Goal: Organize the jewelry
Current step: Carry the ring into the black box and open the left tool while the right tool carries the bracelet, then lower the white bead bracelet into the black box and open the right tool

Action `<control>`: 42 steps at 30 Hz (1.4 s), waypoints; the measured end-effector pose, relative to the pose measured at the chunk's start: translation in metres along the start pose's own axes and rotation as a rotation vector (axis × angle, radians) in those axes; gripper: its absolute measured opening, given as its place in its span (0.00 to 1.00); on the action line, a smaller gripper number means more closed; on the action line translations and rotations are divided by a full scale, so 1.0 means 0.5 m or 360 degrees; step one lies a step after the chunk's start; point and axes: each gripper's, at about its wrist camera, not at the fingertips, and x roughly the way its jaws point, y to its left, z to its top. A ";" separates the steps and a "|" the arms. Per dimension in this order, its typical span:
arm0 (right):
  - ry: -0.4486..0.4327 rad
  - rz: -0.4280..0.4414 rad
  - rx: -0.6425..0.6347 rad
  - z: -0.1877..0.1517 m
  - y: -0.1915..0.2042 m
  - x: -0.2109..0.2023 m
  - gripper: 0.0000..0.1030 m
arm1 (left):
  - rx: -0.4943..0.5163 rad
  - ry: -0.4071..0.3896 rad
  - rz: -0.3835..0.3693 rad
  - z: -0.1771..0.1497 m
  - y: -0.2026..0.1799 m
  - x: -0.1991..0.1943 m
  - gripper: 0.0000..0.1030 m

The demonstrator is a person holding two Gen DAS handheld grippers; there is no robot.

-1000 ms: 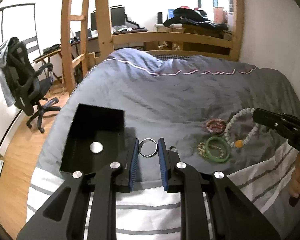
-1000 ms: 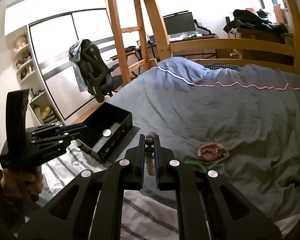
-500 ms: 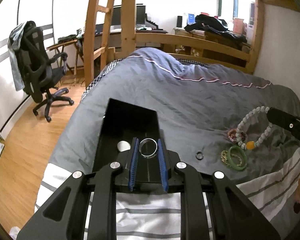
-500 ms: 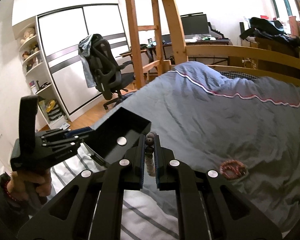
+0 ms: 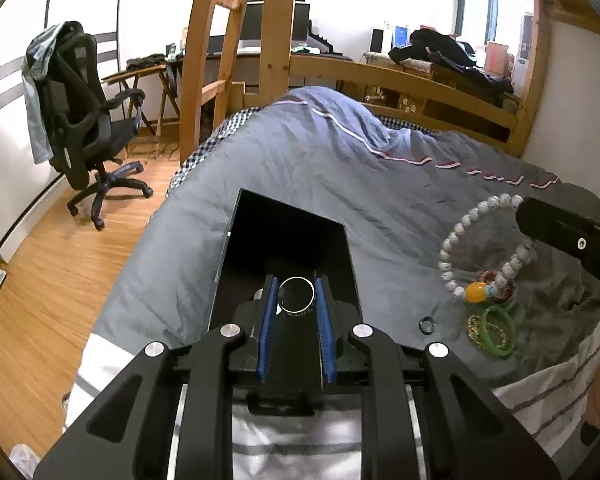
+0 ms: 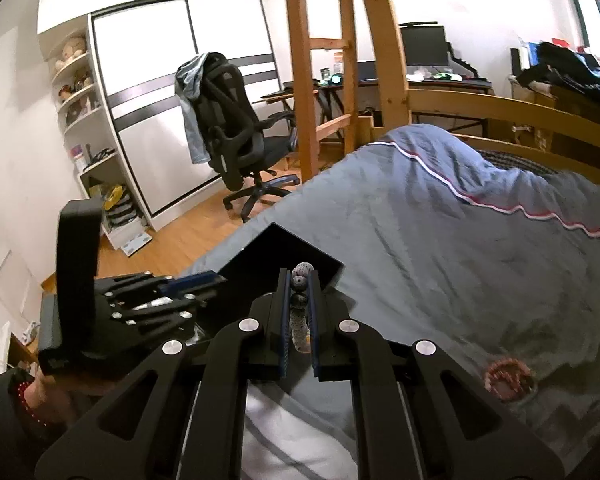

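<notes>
My left gripper [image 5: 296,288] is shut on a silver ring [image 5: 296,295] and hangs over the open black box [image 5: 288,240] on the grey bed. My right gripper [image 6: 299,280] is shut on a white and grey beaded bracelet [image 6: 300,308], just right of the box's near corner [image 6: 320,264]. In the left wrist view the bracelet [image 5: 452,236] dangles from the right gripper [image 5: 540,220] with an orange bead at the bottom. In the right wrist view the left gripper [image 6: 204,280] sits low at the left. The box's floor is mostly hidden.
On the duvet right of the box lie a small dark ring [image 5: 426,325], a green bangle [image 5: 499,336], a gold chain [image 5: 475,328] and a red bead bracelet [image 6: 508,376]. A wooden ladder [image 5: 228,60] and an office chair [image 5: 88,120] stand beyond the bed's left edge.
My left gripper carried the silver ring leftward from above the duvet to above the black box. My right gripper swung left with the beaded bracelet, closer to the box.
</notes>
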 end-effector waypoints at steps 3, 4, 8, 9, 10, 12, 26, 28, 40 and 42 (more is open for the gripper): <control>0.0015 0.0024 -0.0008 0.009 0.015 0.028 0.09 | -0.0013 0.0022 0.0014 -0.002 0.006 0.012 0.19; 0.0019 0.0033 -0.0013 0.013 0.021 0.039 0.09 | -0.0025 0.0028 0.0011 -0.003 0.010 0.015 0.19; 0.0026 0.0057 -0.0021 0.023 0.034 0.065 0.09 | -0.0058 0.0057 -0.0014 -0.005 0.024 0.028 0.19; 0.0030 0.0063 -0.0023 0.024 0.037 0.072 0.09 | -0.0062 0.0066 -0.0018 -0.006 0.026 0.033 0.19; 0.0033 0.0067 -0.0026 0.025 0.039 0.078 0.09 | -0.0076 0.0077 -0.0028 -0.007 0.031 0.037 0.19; 0.0041 0.0073 -0.0024 0.027 0.042 0.091 0.09 | -0.0098 0.0088 -0.0043 -0.009 0.036 0.041 0.19; 0.0156 0.0110 0.0004 0.025 0.048 0.174 0.09 | -0.0032 0.0161 0.0132 -0.013 0.034 0.070 0.19; 0.0186 0.0116 0.0006 0.020 0.048 0.186 0.09 | -0.0036 0.0161 0.0132 -0.013 0.035 0.071 0.19; 0.0240 0.0115 0.0099 0.014 0.027 0.199 0.40 | -0.0040 0.0109 0.0079 -0.013 0.027 0.052 0.68; 0.0194 0.0118 0.0141 0.022 0.013 0.183 0.69 | -0.0025 0.0042 0.0057 -0.011 0.021 0.037 0.77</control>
